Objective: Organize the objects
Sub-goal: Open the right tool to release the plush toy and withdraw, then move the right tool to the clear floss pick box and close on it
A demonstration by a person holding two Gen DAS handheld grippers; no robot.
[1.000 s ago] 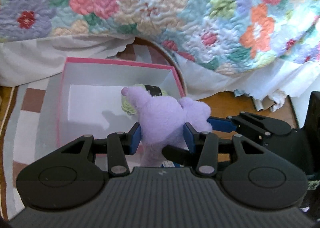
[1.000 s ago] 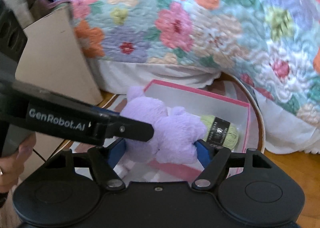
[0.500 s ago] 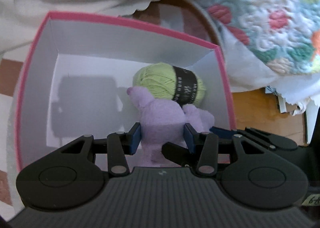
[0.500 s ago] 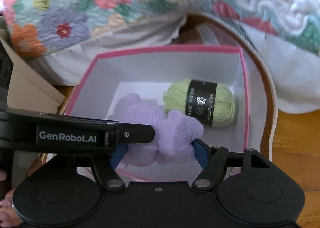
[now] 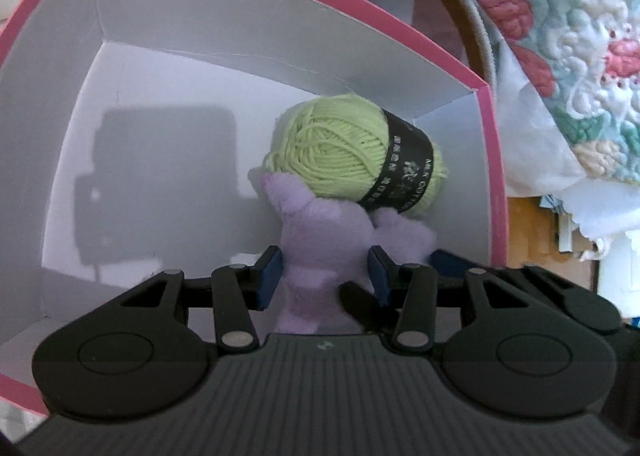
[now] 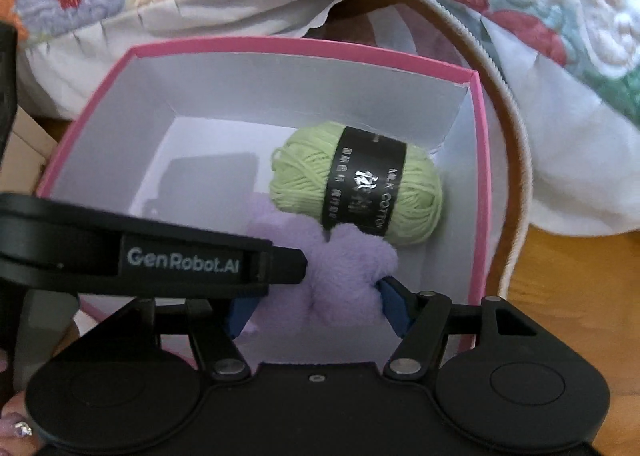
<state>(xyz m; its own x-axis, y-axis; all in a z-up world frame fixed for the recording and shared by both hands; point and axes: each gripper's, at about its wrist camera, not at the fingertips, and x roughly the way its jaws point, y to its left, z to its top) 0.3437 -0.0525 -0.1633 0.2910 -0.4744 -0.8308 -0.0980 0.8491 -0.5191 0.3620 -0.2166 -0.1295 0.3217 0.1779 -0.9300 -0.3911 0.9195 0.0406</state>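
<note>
Grips the purple plush toy [image 5: 320, 240] from two sides at once, low inside the pink box [image 5: 486, 176], nudged against the green yarn ball [image 5: 336, 152] in the box's far right corner. On the left gripper [image 5: 324, 276]: fingers set narrow, pads touching the toy between them, just been opening slightly, probably beginning to let go. On the right gripper [image 6: 312, 312]: fingers about half open across the wider body, just been closing, pads pressing the fluff. Shares the floppy load, likely to settle it neatly beside the yarn.
</note>
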